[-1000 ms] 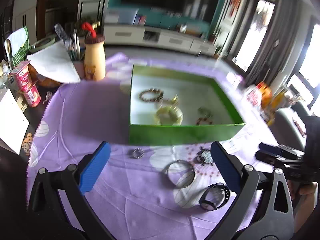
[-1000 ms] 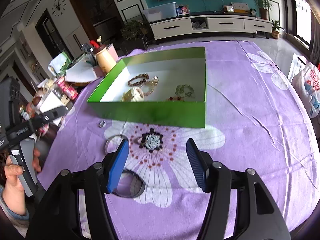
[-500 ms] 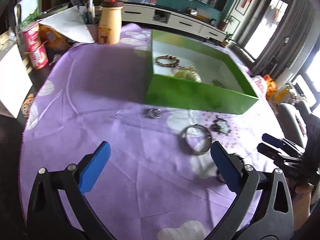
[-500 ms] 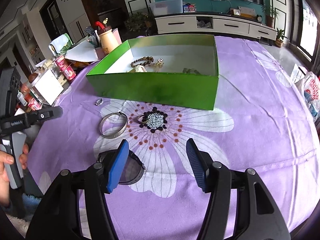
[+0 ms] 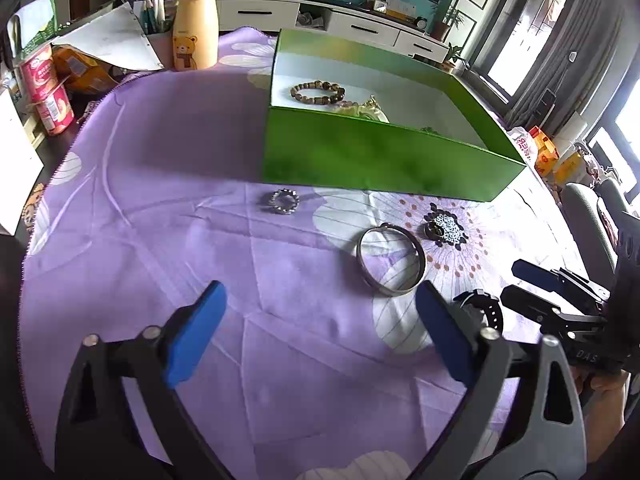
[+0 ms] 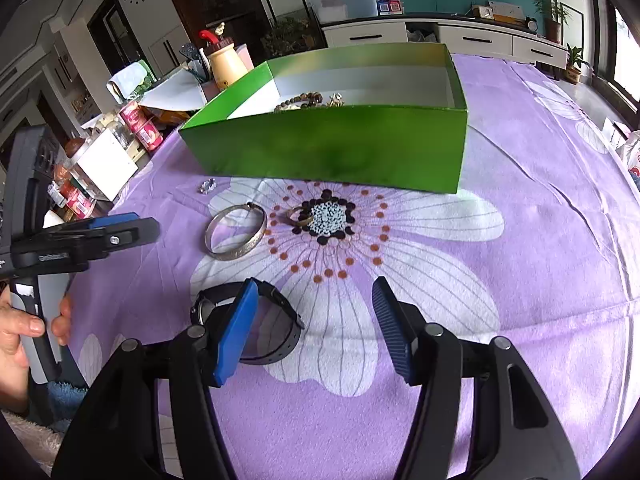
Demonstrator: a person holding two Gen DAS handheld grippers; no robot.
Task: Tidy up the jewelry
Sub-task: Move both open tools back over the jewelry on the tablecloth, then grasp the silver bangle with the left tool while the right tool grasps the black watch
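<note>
A green box (image 5: pixel 384 160) (image 6: pixel 332 156) stands on the purple cloth and holds a bead bracelet (image 5: pixel 318 91) and other pieces. In front of it lie a small silver ring (image 5: pixel 282 201) (image 6: pixel 207 186), a silver bangle (image 5: pixel 391 261) (image 6: pixel 236 232), a gold ring (image 6: pixel 300 216) (image 5: pixel 434 229) and a black watch (image 6: pixel 256 320) (image 5: pixel 480 312). My left gripper (image 5: pixel 320 328) is open and empty, just short of the bangle. My right gripper (image 6: pixel 316 320) is open and empty, its left finger over the watch.
A yellow bear bottle (image 5: pixel 195 28), yogurt cups (image 5: pixel 50 92), papers and a white box (image 6: pixel 106 164) crowd the table's far left. The purple flowered cloth (image 6: pixel 520 240) covers the table. The table edge falls off at the left.
Both grippers have come lower and closer to the table. The right gripper has moved over the watch. Both stay open.
</note>
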